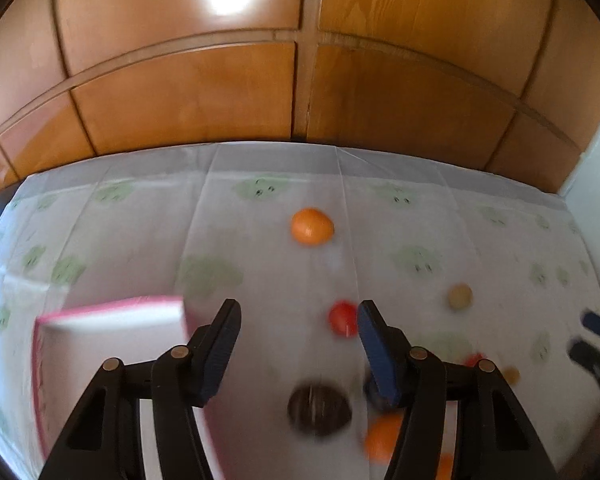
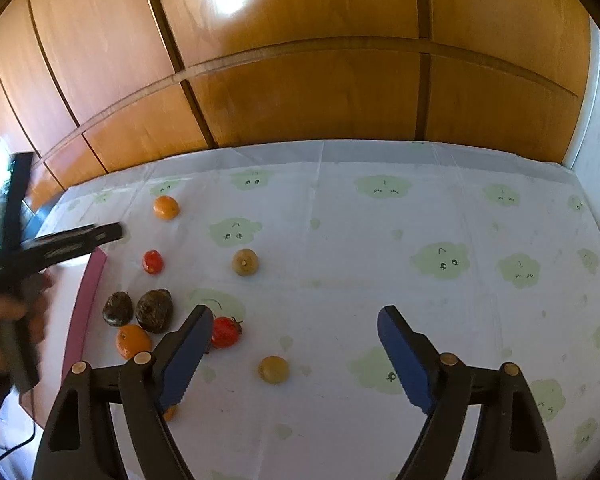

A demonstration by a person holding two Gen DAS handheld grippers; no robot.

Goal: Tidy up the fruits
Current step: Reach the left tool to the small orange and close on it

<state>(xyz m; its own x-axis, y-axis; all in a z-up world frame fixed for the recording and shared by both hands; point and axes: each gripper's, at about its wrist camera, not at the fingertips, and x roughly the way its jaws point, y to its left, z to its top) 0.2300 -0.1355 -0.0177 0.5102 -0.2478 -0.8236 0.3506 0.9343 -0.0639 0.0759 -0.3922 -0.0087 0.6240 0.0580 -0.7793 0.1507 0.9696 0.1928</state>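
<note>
Fruits lie loose on a cloud-print tablecloth [image 2: 380, 240]. My left gripper [image 1: 299, 306] is open over a dark wrinkled fruit [image 1: 319, 406], its pads touching nothing. A red tomato [image 1: 342, 318] sits just inside its right finger, with an orange [image 1: 312, 226] farther off. My right gripper [image 2: 295, 312] is open and wide. A red tomato [image 2: 225, 332] lies beside its left finger and a yellow-brown fruit [image 2: 274, 369] on the cloth between the fingers. Two dark fruits [image 2: 154, 311] and an orange [image 2: 133, 341] cluster to the left.
A pink-rimmed white tray [image 1: 112, 308] lies at the table's left; its edge [image 2: 88, 300] shows in the right wrist view. A hand [image 2: 4, 320] holds the left gripper there. A wooden panelled wall [image 2: 300, 80] backs the table. More fruit: an orange [image 2: 166, 207], a tomato [image 2: 153, 261], a tan fruit [image 2: 245, 262].
</note>
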